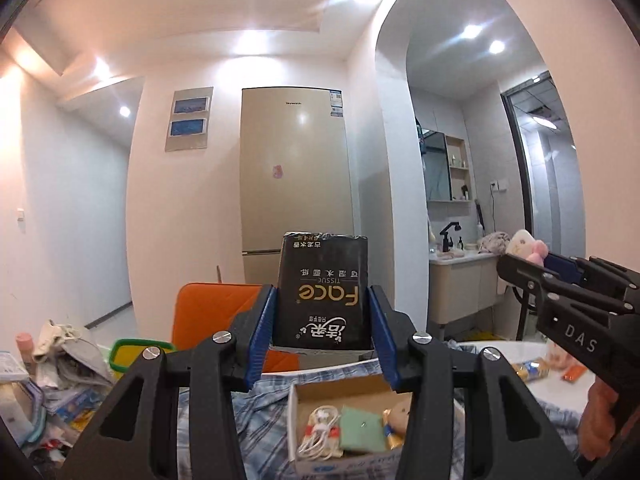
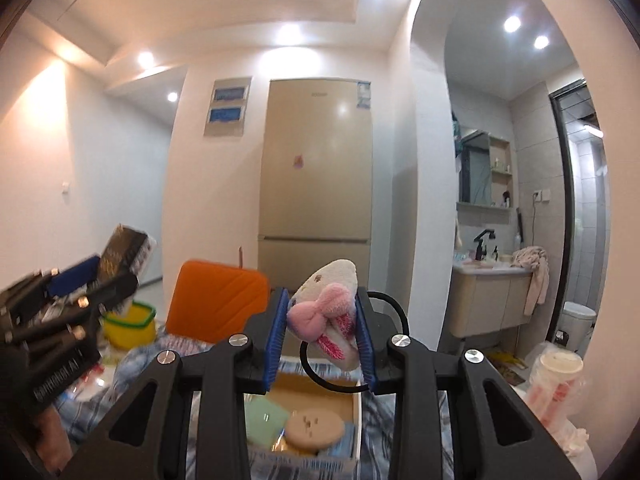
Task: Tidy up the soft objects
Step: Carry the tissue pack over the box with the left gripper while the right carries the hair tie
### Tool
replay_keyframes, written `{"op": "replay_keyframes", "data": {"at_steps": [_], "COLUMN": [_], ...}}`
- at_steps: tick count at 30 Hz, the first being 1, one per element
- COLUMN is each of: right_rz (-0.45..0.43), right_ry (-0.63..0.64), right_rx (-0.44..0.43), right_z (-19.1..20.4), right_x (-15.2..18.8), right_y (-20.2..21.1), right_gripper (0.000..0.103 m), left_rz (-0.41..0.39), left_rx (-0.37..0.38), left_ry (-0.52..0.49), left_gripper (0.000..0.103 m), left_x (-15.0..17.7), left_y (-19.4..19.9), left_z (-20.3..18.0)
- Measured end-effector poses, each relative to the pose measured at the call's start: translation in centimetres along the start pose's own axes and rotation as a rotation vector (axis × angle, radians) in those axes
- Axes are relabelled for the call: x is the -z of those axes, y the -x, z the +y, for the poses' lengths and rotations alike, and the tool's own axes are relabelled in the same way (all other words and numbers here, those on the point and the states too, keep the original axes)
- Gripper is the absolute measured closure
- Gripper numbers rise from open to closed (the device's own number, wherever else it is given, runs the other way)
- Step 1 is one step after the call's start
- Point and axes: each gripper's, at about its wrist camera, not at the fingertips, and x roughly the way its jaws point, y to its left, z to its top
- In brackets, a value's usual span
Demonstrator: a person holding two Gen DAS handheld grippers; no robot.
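My left gripper (image 1: 322,320) is shut on a black tissue pack (image 1: 322,292) with gold "Face" lettering, held upright above a cardboard box (image 1: 320,390). The box holds a white cable, a green cloth (image 1: 360,428) and a small doll. My right gripper (image 2: 322,328) is shut on a white plush with a pink bow (image 2: 326,312) and a black elastic loop, held above the same box (image 2: 356,412). In the right wrist view the left gripper (image 2: 68,292) with the tissue pack (image 2: 124,252) shows at the left. In the left wrist view the right gripper (image 1: 560,280) shows at the right.
The box sits on a blue plaid cloth (image 1: 256,412). An orange cushion (image 2: 216,300) stands behind it, with a yellow tub (image 2: 128,324) and a clutter pile (image 1: 60,368) to the left. A plastic bag with cups (image 2: 556,384) lies at the right. A fridge (image 1: 294,168) stands behind.
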Motion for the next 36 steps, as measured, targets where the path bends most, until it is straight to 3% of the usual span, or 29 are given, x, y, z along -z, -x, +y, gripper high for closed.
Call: {"op": "replay_keyframes", "data": {"at_steps": [4,9,13,18,22,31,36], "right_rz": [-0.008,0.057,0.128,0.174,0.2,0.227,0.26], "right_ry": [-0.02,-0.055,-0.056,-0.018,0.011,0.003,-0.007], "right_rx": [0.007,0.02,0.041,0.08,0.075,0.024,0.005], "right_z": [0.0,-0.9,-1.4,-1.6,-1.3,-1.4,-1.6], "right_x": [0.2,1.7,3.6,7.0,9.2,12.4,13.1], "right_y": [-2.4,-6.2,-9.3,-11.8,-12.8,-14.3,-15.1], "right_gripper": [0.069,0.069,0.069,0.069,0.069,0.069,0.069], "left_rz": [-0.016,0.011,0.075,0.127,0.188,0.187,0.219], "left_rx": [-0.015,-0.024,-0.031,-0.02,-0.015,-0.046,-0.034], "left_ry": [-0.007,0.017,0.055,0.02,0.015,-0.068,-0.064], "left_gripper": [0.059,0.059,0.059,0.058,0.059,0.058,0.058], "left_x": [0.5,1.9,3.7,6.8,8.9,10.3,10.9], "left_y": [-2.2,-5.4,-7.9,-9.3,-10.1,-10.6,-11.2], "left_z": [-1.0,-1.1,-0.7,-1.1,-1.2,-2.4,-2.4]}}
